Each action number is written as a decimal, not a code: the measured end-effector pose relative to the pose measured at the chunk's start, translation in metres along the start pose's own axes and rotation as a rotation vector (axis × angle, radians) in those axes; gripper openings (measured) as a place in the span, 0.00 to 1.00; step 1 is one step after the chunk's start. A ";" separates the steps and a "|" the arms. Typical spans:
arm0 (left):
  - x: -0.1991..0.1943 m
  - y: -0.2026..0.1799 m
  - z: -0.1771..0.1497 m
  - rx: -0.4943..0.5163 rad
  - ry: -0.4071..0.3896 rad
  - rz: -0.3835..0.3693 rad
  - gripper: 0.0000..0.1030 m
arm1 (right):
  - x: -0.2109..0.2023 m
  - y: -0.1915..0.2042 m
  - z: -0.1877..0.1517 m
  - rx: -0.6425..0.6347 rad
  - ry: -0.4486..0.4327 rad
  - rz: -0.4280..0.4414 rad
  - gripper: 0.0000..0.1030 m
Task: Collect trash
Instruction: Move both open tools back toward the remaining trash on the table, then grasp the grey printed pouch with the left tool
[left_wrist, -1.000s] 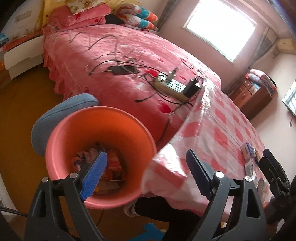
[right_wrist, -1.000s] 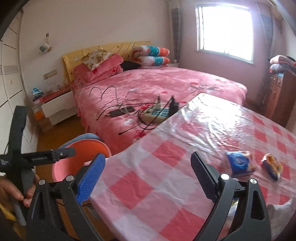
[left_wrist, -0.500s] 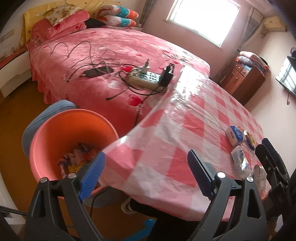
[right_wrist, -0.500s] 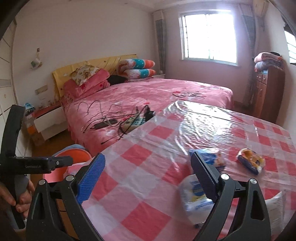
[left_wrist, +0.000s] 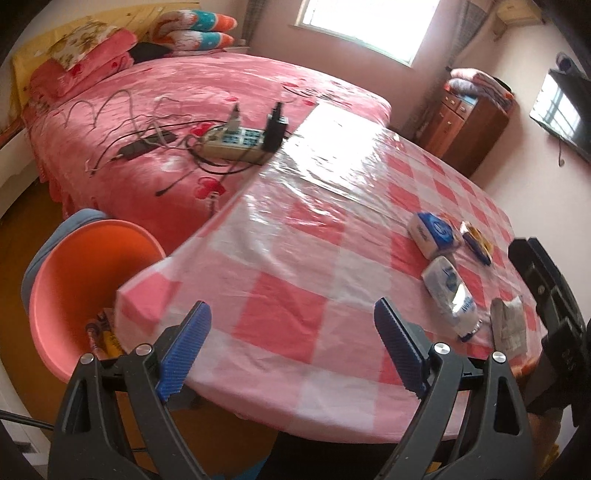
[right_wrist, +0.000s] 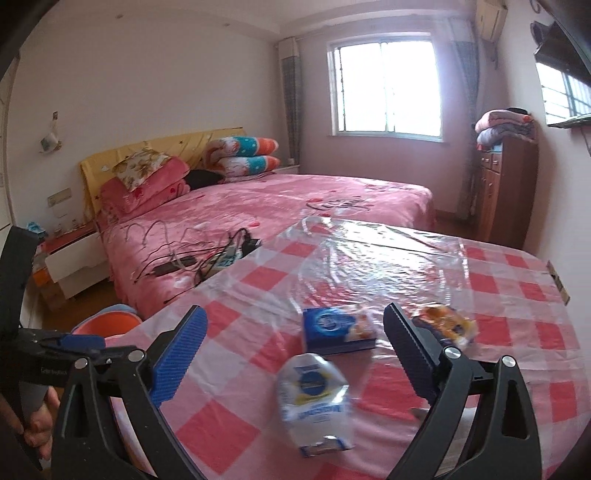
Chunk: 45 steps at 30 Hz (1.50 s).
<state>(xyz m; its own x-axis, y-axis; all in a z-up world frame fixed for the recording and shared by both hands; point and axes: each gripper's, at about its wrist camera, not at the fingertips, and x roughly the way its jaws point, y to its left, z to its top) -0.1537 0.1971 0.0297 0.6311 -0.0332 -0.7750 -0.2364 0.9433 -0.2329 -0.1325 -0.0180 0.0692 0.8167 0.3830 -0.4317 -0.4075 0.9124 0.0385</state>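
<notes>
My left gripper (left_wrist: 291, 332) is open and empty above the near edge of the pink checked table (left_wrist: 295, 295). The pink bin (left_wrist: 74, 280), with wrappers inside, stands on the floor to its left, part hidden by the tablecloth. On the table to the right lie a blue-and-white packet (left_wrist: 434, 234), an orange wrapper (left_wrist: 476, 242), a clear white-and-blue wrapper (left_wrist: 452, 291) and a crumpled white wrapper (left_wrist: 511, 325). My right gripper (right_wrist: 295, 332) is open over the clear wrapper (right_wrist: 314, 398), with the blue packet (right_wrist: 334, 330) just beyond and the orange wrapper (right_wrist: 447, 326) behind its right finger.
A pink bed (left_wrist: 184, 110) with a power strip (left_wrist: 236, 142) and tangled cables butts against the table's far left side. A wooden dresser (right_wrist: 506, 192) stands at the back right. A white nightstand (right_wrist: 74, 266) is by the bed. A hand (right_wrist: 37, 424) holds the left gripper's handle.
Both grippers have swung right, away from the bin and over the table. The bin has slid to the left edge of both views and the wrappers have come closer. Both stay open.
</notes>
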 end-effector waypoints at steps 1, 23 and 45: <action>0.001 -0.006 -0.001 0.011 0.005 -0.005 0.88 | -0.002 -0.004 0.001 0.002 -0.005 -0.008 0.94; -0.004 -0.191 -0.032 0.629 0.058 -0.270 0.88 | -0.022 -0.172 0.002 0.271 0.045 -0.286 0.95; 0.061 -0.312 -0.060 1.165 0.189 -0.313 0.88 | -0.042 -0.263 -0.022 0.609 0.093 -0.132 0.95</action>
<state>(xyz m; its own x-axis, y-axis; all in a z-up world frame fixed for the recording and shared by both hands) -0.0854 -0.1190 0.0203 0.4018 -0.2679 -0.8757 0.7713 0.6144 0.1660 -0.0685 -0.2773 0.0573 0.7942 0.2721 -0.5433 0.0223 0.8804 0.4737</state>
